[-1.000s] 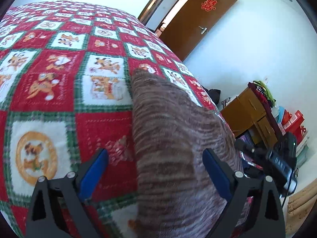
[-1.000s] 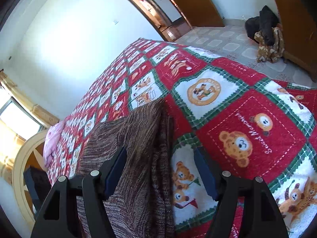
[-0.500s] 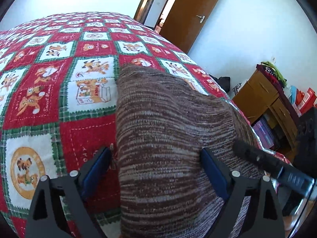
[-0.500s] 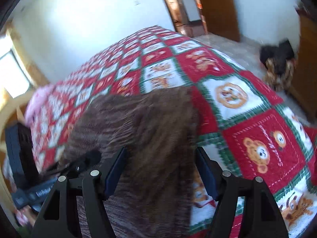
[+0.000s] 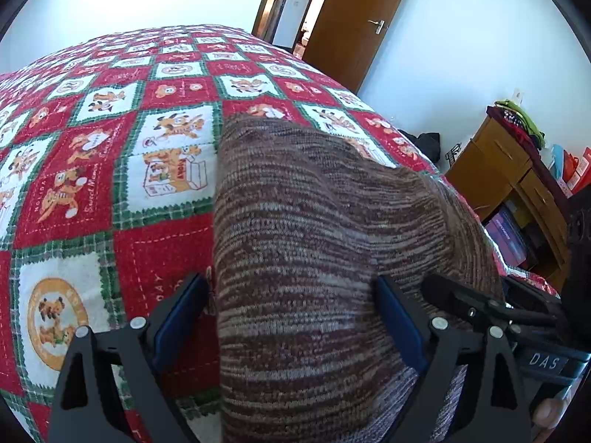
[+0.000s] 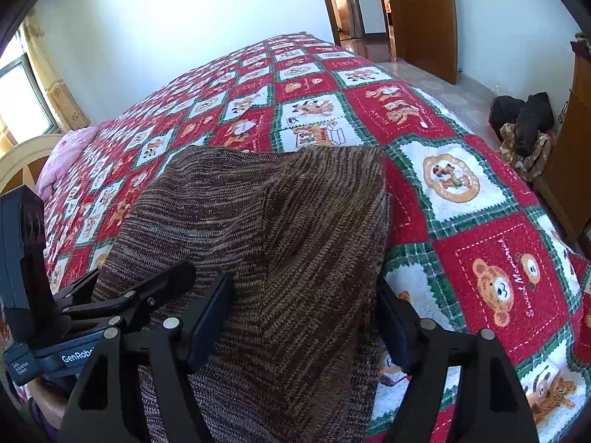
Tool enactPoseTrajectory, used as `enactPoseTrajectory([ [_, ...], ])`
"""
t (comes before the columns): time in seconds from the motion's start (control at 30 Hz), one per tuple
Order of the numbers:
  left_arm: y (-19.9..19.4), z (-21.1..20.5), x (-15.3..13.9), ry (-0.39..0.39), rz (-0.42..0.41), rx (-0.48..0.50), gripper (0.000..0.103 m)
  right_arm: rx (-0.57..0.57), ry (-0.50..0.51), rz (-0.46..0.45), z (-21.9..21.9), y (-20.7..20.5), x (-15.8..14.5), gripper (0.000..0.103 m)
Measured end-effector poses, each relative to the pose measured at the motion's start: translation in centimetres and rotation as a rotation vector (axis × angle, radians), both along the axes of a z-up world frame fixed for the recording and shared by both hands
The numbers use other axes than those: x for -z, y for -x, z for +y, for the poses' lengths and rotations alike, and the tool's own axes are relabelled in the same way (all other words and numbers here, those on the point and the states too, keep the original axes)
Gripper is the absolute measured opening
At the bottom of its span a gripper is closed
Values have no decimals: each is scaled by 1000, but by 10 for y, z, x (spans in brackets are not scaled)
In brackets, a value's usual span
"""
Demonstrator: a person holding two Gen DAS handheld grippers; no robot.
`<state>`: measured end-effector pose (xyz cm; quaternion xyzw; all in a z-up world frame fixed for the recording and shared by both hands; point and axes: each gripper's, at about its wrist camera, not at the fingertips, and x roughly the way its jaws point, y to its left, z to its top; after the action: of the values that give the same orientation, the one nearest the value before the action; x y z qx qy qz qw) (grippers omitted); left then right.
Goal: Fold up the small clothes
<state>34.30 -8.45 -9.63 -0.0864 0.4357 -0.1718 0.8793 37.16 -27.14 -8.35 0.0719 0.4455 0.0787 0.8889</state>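
Observation:
A brown striped knit garment lies flat on the red, green and white patchwork quilt of a bed. My left gripper stands open low over the garment's near left part; its left finger is over the quilt just outside the garment's edge. In the right wrist view the same garment fills the middle. My right gripper straddles its near right part, jaws opening, pads not pressing the cloth. Its right finger stands beside the garment's right edge. Each gripper's fingers show in the other's view.
The quilt stretches far behind and to both sides. A brown door stands open past the bed. A wooden cabinet with clothes on top is at the right. Dark clothes lie on the floor. A pink pillow is far left.
Both grippers rolled and shifted sideways over the garment, which now sits centred between each pair of jaws. The right jaws stand slightly wider. The left gripper has come into the right wrist view.

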Motion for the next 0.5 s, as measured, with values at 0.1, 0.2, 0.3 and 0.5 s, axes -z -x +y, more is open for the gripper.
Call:
enactPoseTrajectory([
  [0.1,1,1,0,-3,-4,-13,89,-16,8,9,5,-2,1,85],
  [0.2,0,2,1,4,-3,-14,88,-17,-16,8,4,-3,1,90],
  [0.3,1,2,0,-5,-5,-14,87,2,-21,0,5,-3,2,90],
  [0.5,3,3,-1,-7,-16,-20,78,-18,27,-24,12,1,-2,58],
])
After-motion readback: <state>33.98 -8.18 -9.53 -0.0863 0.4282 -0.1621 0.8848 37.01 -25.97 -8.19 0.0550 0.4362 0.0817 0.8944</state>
